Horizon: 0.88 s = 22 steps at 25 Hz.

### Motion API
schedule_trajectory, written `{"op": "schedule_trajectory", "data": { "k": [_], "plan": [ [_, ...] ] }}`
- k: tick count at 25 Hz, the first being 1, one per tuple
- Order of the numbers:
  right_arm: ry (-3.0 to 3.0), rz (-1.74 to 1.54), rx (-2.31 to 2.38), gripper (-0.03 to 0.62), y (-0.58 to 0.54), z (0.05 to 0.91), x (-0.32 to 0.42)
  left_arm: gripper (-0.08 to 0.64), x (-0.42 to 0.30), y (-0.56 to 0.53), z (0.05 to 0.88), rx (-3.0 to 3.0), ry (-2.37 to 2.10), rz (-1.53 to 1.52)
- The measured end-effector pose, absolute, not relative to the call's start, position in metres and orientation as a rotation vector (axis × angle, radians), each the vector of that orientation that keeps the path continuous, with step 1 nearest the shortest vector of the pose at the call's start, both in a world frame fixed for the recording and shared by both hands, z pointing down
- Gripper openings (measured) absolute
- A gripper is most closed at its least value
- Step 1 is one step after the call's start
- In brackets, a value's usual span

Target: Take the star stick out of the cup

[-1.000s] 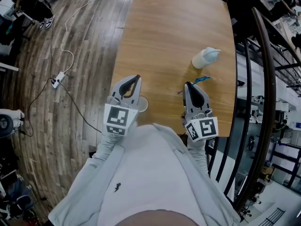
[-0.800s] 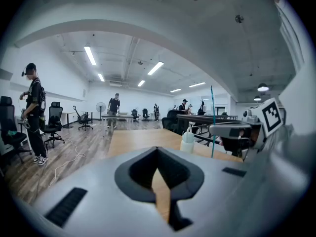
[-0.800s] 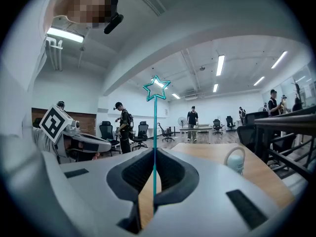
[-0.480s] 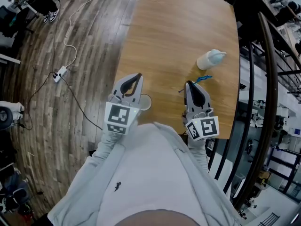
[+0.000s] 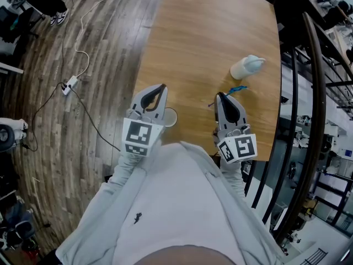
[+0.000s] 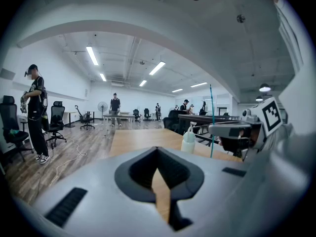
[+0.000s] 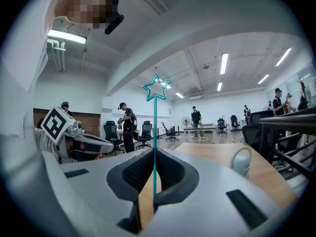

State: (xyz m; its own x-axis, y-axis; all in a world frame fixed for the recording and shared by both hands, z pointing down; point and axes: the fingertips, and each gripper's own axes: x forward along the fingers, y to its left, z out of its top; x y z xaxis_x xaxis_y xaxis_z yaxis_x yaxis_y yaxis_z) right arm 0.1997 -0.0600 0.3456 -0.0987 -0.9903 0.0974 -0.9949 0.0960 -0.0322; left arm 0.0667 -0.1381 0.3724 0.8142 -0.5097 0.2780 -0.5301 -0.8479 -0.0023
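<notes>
Over your table point(image 5: 204, 32), your right gripper point(image 5: 221, 98) pinches the stick point(image 7: 154, 127) upright, well apart from the cup point(image 5: 170, 118). Your left gripper point(image 5: 161, 88), jaws pressed together on nothing, sits just beside that cup.

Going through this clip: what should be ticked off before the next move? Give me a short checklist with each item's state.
1. Right gripper shut on the stick: ok.
2. Stick out of the cup: ok, the cup sits by the left gripper.
3. Stick upright, star on top: ok.
4. Left gripper's jaws together, nothing between: ok.
5. Bottle apart from the stick: ok.
6. Cup upright: cannot tell, largely hidden by the left gripper.
</notes>
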Motion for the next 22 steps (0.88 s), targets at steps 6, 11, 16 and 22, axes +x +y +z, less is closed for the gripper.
{"op": "schedule_trajectory", "data": {
  "k": [6,11,16,22],
  "plan": [
    [-2.291,0.177,2.045,0.029,-0.062,0.353,0.195,0.02,0.064,-0.138,0.373,2.907,-0.856,0.414],
    [-2.334,0.26,1.99,0.029,-0.069,0.368,0.181,0.02,0.059,-0.139,0.377,2.888,-0.881,0.413],
    [-2.381,0.304,1.928,0.029,-0.077,0.375,0.169,0.02,0.051,-0.141,0.38,2.865,-0.915,0.422],
    [-2.41,0.332,1.891,0.029,-0.083,0.379,0.163,0.02,0.043,-0.145,0.382,2.846,-0.947,0.424]
  ]
}}
